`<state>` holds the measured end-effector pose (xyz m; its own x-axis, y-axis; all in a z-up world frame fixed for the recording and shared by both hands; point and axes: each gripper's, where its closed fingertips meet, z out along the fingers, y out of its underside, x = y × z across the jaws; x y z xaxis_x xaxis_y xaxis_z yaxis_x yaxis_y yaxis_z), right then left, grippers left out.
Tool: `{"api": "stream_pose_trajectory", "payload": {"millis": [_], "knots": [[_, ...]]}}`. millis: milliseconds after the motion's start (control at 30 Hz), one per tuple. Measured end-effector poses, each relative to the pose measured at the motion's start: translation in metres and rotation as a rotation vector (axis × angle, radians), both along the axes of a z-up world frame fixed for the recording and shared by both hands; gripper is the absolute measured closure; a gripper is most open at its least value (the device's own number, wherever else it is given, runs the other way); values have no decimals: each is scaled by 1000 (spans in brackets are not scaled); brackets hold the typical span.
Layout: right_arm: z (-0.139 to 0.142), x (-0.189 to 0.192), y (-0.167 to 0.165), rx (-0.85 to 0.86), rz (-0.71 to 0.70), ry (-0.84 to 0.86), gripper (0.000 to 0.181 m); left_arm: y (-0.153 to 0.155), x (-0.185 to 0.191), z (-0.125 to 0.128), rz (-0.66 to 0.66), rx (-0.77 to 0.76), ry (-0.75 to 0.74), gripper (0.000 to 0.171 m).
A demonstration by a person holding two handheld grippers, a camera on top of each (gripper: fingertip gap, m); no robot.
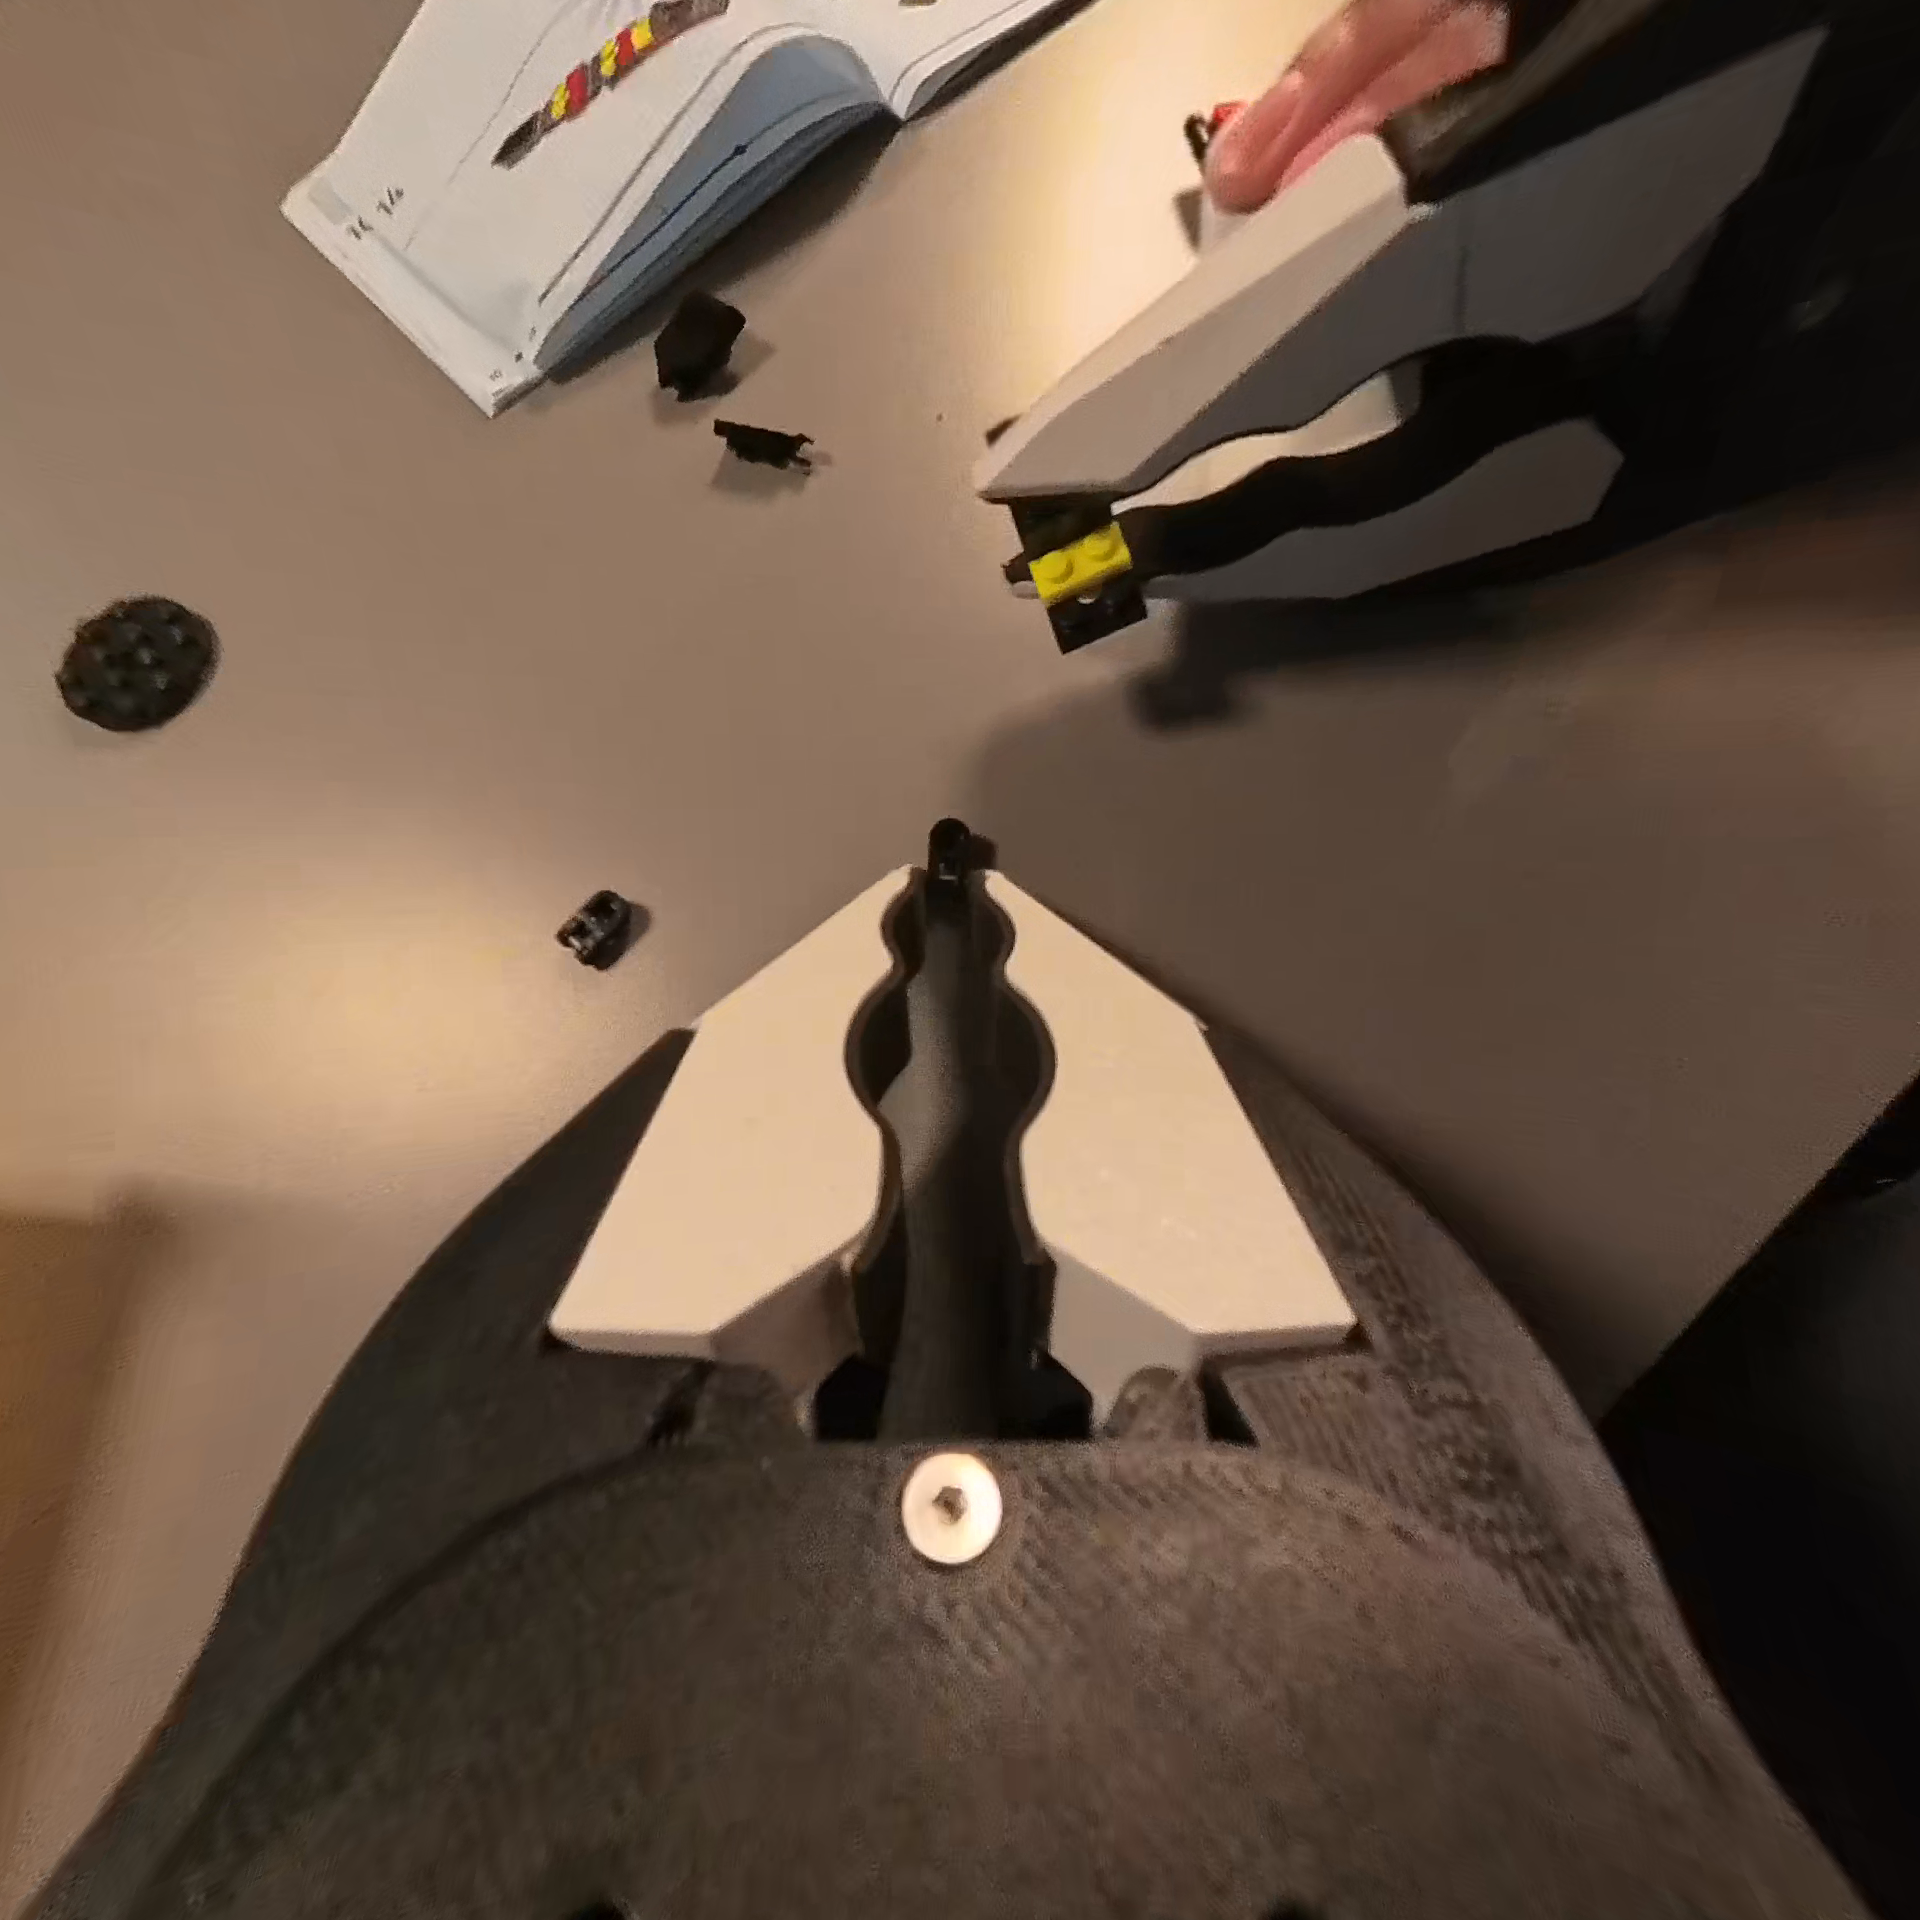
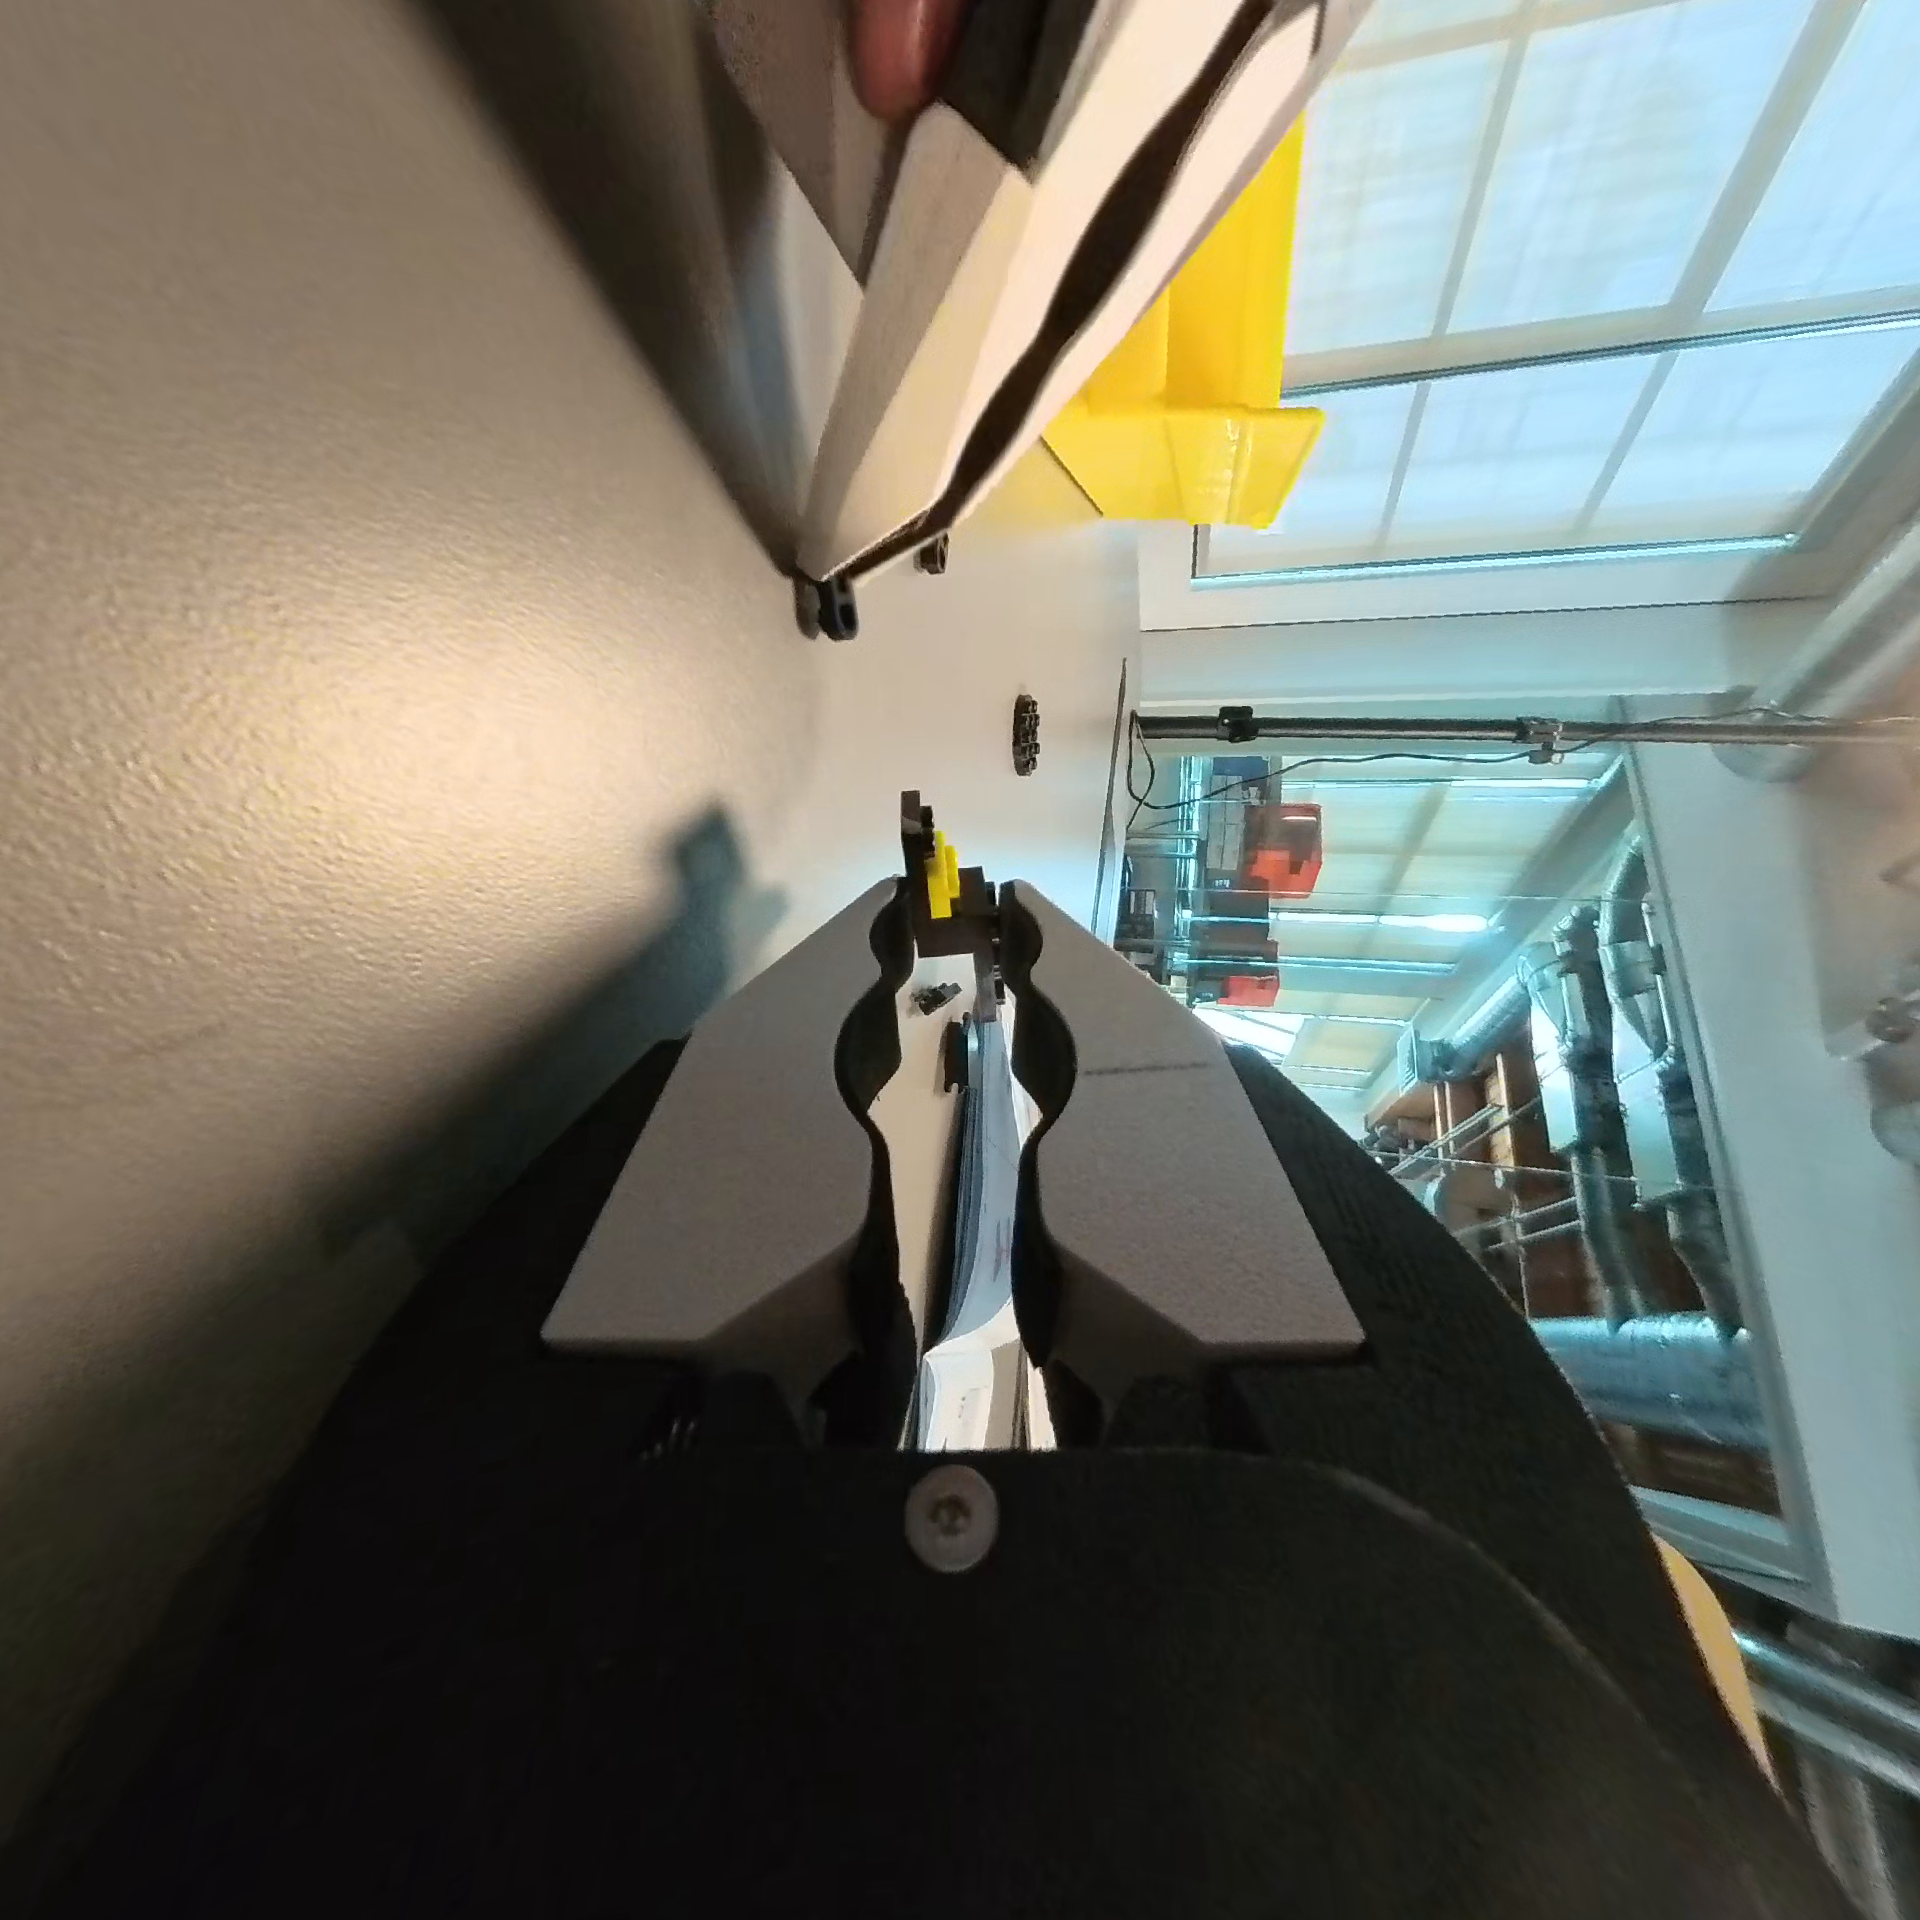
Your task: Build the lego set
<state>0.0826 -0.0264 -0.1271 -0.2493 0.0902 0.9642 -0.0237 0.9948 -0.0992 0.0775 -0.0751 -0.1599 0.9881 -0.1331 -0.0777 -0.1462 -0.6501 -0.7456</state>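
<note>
My left gripper (image 1: 948, 883) is shut on a small black pin piece (image 1: 948, 844) that pokes out past its tips, just above the beige table (image 1: 1351, 935). My right gripper (image 1: 1070, 514) comes in from the upper right, shut on a small yellow and black Lego assembly (image 1: 1086, 582), held in the air apart from the pin. In the right wrist view the right gripper (image 2: 948, 896) grips that assembly (image 2: 940, 883). The left gripper (image 2: 823, 582) shows at the top with its black piece (image 2: 828, 608) at the tips.
An open instruction booklet (image 1: 623, 156) lies at the far left. Loose black pieces lie on the table: a chunk (image 1: 698, 343), a small clip (image 1: 764, 442), a round plate (image 1: 135, 665) and a small connector (image 1: 597, 928). A yellow bin (image 2: 1195, 416) stands at the table's edge. A person's finger (image 1: 1351, 104) rests on the right gripper. The tips of one gripper are about 7 cm away from the tips of the other. It is some 6 cm from my left tips to the small connector (image 1: 597, 928).
</note>
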Motion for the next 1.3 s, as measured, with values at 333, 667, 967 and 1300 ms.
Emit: {"api": "stream_pose_trajectory", "payload": {"millis": [333, 667, 967, 1300], "knots": [[-4, 4, -7, -81, 21, -41, 168, 13, 5, 31, -180, 196, 909, 164], [-22, 18, -19, -305, -1, -390, 168, 22, 18, 18, -280, 169, 1231, 164], [-33, 57, -10, -504, -127, -943, 168, 30, 41, 11, -401, 224, 1170, 164], [-37, 67, 1, -517, -240, -1194, 167, 30, 52, 6, -434, 218, 979, 164]]}}
